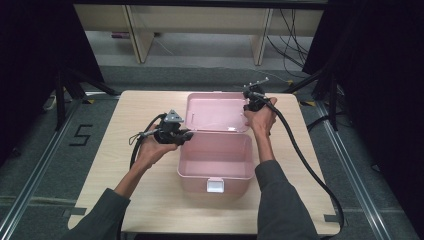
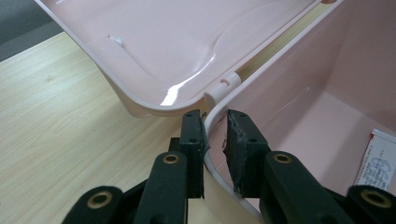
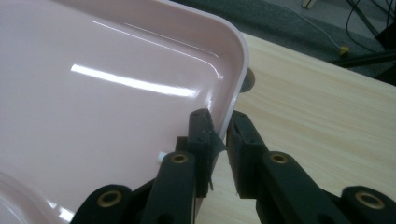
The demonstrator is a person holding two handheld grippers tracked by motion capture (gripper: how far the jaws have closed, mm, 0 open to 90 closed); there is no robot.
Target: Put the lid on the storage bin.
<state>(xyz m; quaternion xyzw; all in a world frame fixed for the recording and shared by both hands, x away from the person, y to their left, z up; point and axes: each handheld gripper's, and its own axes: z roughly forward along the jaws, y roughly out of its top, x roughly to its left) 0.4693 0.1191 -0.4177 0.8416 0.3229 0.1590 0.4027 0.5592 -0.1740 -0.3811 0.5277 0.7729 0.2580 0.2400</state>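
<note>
a pink plastic box (image 1: pixel 215 160) stands near the middle of the worktop (image 1: pixel 125 200), a little toward its near edge, with its white latch (image 1: pixel 216 185) facing that edge. its lid (image 1: pixel 217 112) is swung open and leans back toward the far edge, the hinge (image 2: pixel 223 84) joining it to the box's back rim. inside, on the box floor, lies a white printed packet (image 2: pixel 379 158), off to one side and well apart from the jaws. the left gripper (image 1: pixel 176 134) sits at the box's back left corner: in the left gripper view its jaws straddle the thin box wall, one pad outside and one inside, closed to a narrow gap on the rim, so they seem to pinch it. the right gripper (image 1: pixel 254 101) is at the lid's right edge near its far corner; in the right gripper view the lid's rim runs between the two nearly closed pads, clamped or all but clamped, though contact on the outer pad is hard to tell. bare wood lies open left and right of the box and along the near edge. a black cable (image 1: pixel 305 160) trails from the right gripper across the right side of the worktop and over its near right corner. beyond the far edge are grey floor and pale shelving legs (image 1: pixel 142 42).
</note>
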